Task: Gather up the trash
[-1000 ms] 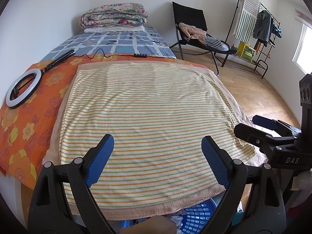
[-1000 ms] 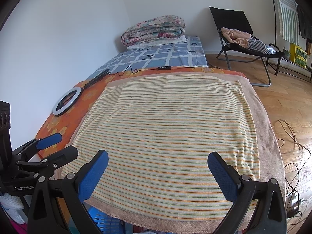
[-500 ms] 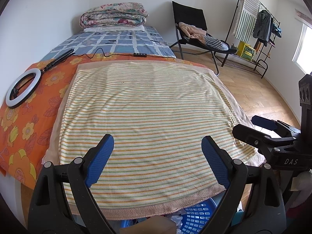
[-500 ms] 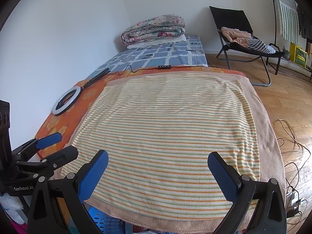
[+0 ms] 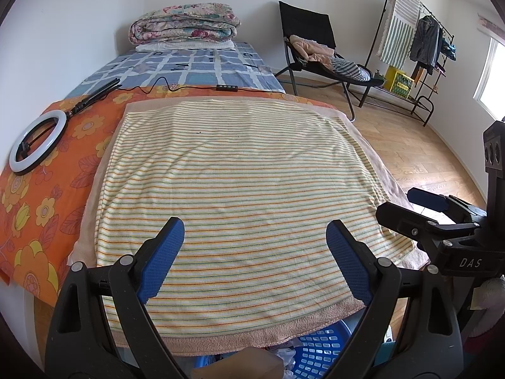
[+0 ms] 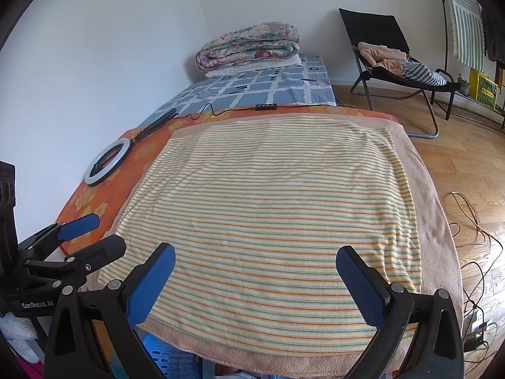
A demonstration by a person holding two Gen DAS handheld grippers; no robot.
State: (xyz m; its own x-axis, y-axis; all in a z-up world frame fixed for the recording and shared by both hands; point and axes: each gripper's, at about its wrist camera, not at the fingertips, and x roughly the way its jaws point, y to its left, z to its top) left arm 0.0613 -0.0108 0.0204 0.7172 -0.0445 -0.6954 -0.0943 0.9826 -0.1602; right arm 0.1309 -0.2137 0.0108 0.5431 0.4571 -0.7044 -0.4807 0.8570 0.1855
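My left gripper [image 5: 255,230] is open and empty above the near edge of a striped yellow towel [image 5: 240,183]. My right gripper [image 6: 255,257] is open and empty over the same towel [image 6: 274,208]. Each gripper shows at the side of the other's view: the right one [image 5: 419,202] and the left one [image 6: 88,230]. A blue plastic basket [image 5: 318,352] sits below the towel's near edge, with crumpled white scraps [image 5: 284,355] and a brown object [image 5: 240,364] in it. The basket also shows in the right wrist view [image 6: 170,360]. No trash lies on the towel.
An orange floral cloth [image 5: 53,170] carries a white ring light [image 5: 38,145] and its black cable with a remote [image 5: 226,87]. Folded quilts [image 5: 183,27] lie on the blue checked bed behind. A black folding chair [image 5: 315,44] and a clothes rack [image 5: 419,41] stand right. Cables [image 6: 473,221] trail on the wooden floor.
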